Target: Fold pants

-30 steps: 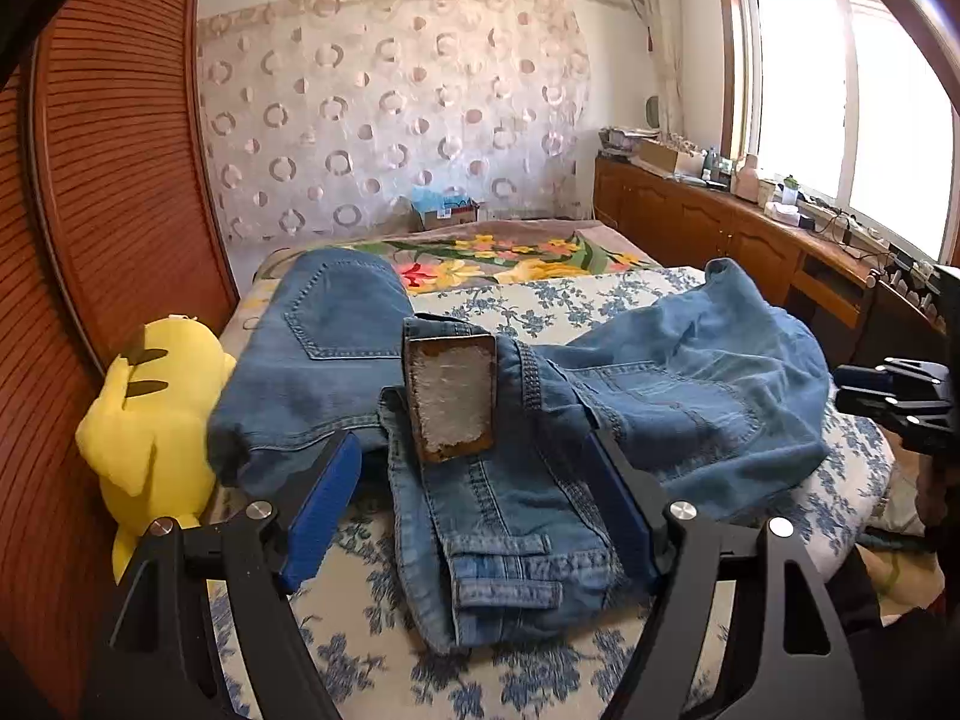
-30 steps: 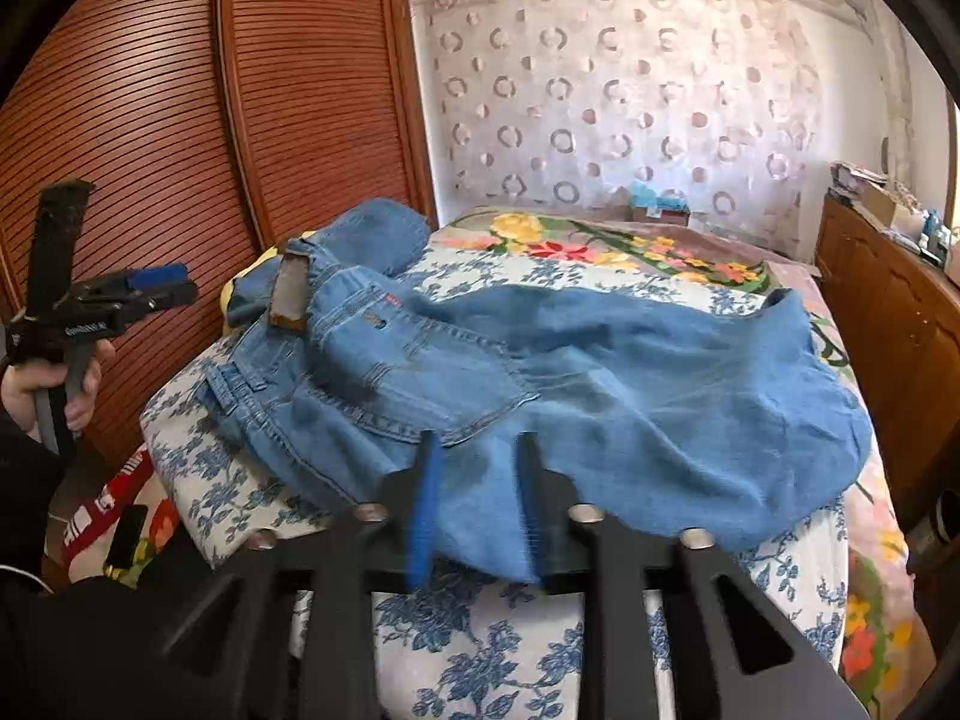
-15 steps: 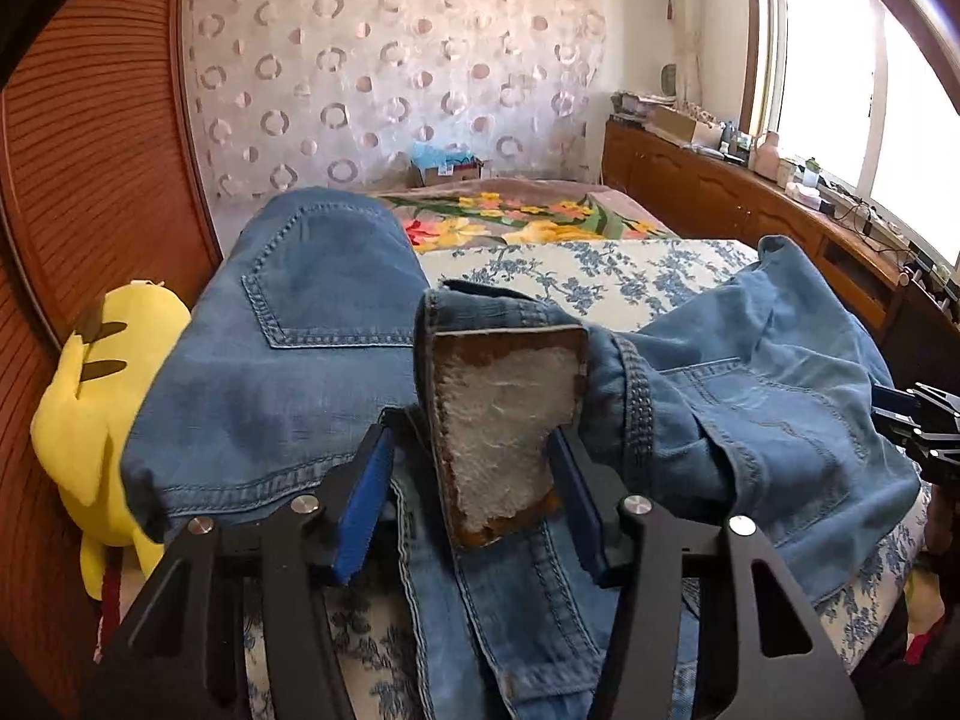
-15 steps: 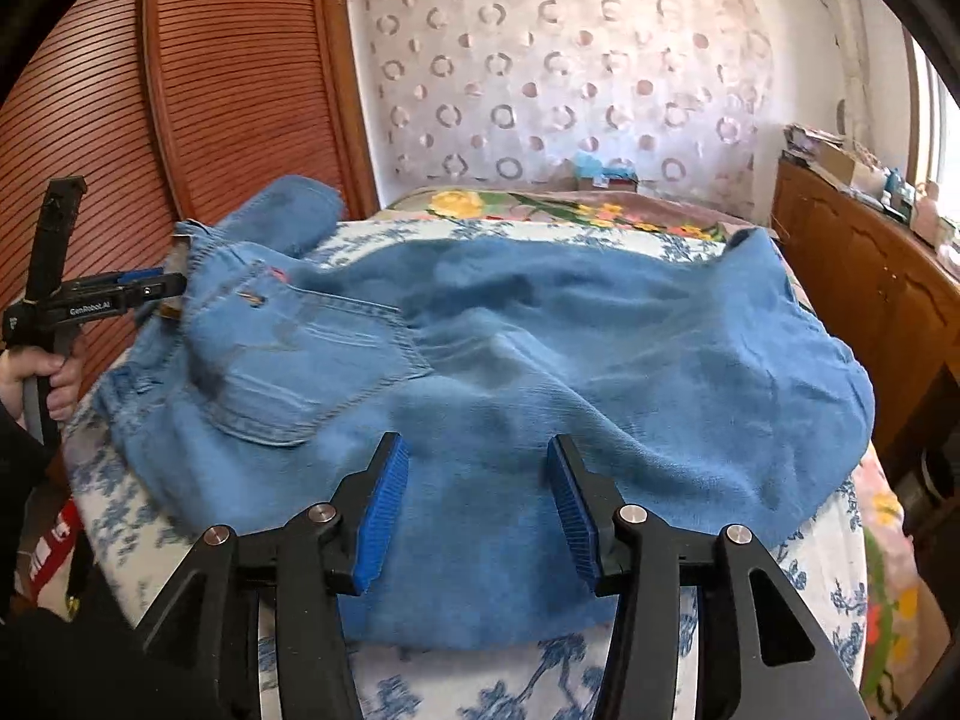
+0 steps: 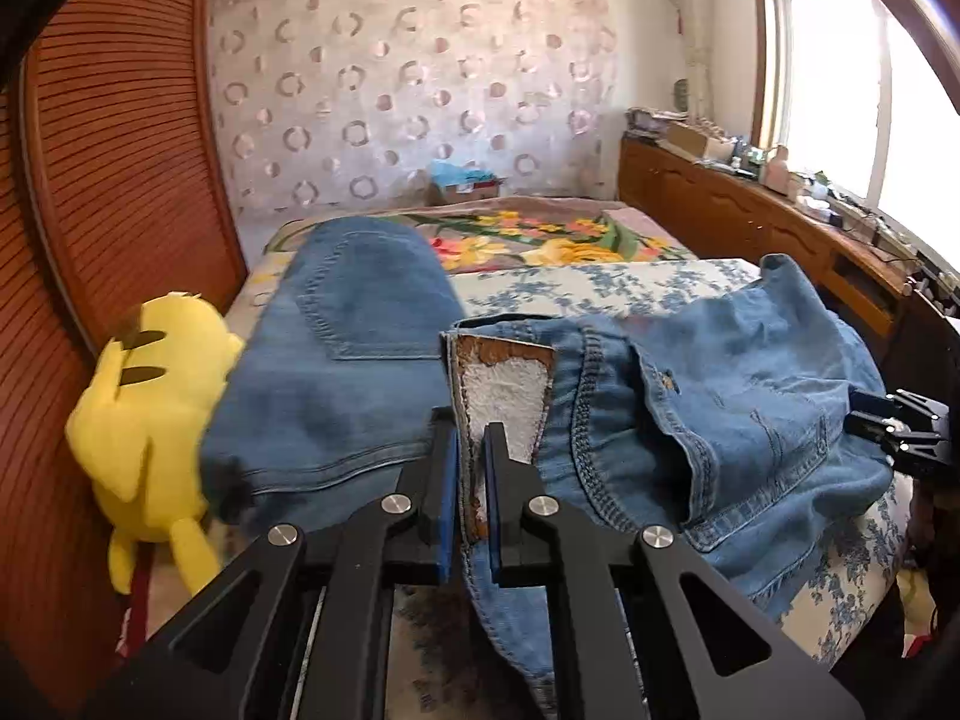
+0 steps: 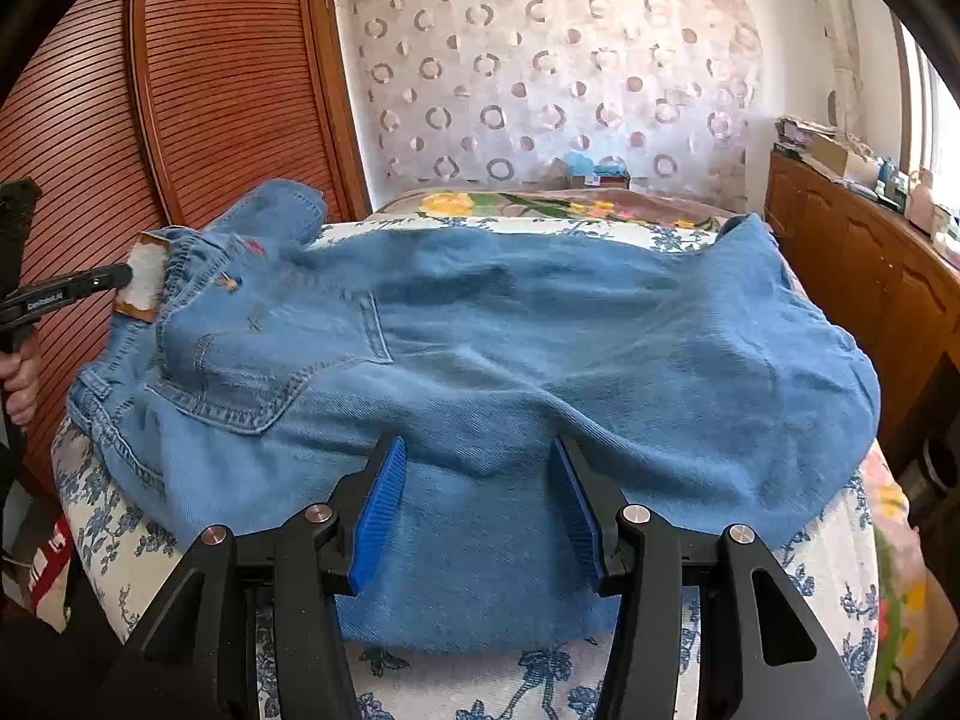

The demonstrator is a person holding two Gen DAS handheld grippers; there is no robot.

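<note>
Blue jeans (image 6: 510,348) lie spread across the bed, waistband at the left, legs bunched to the right. My left gripper (image 5: 471,480) is shut on the waistband at its brown and white label patch (image 5: 504,396). It also shows in the right wrist view (image 6: 117,279), clamped on the same patch (image 6: 144,285). My right gripper (image 6: 477,492) is open, its blue pads (image 6: 381,501) straddling the near edge of the jeans at mid-leg. It shows in the left wrist view (image 5: 888,426) at the far right, against the denim (image 5: 750,396).
The bed has a blue floral sheet (image 6: 498,684) and a flowered blanket (image 5: 540,240) further back. A yellow plush toy (image 5: 150,414) sits at the bed's left side by the red slatted wardrobe (image 5: 114,192). A wooden cabinet (image 6: 864,264) runs along the right.
My left gripper moved in and closed on the waistband label patch. My right gripper opened wide and advanced over the near edge of the jeans.
</note>
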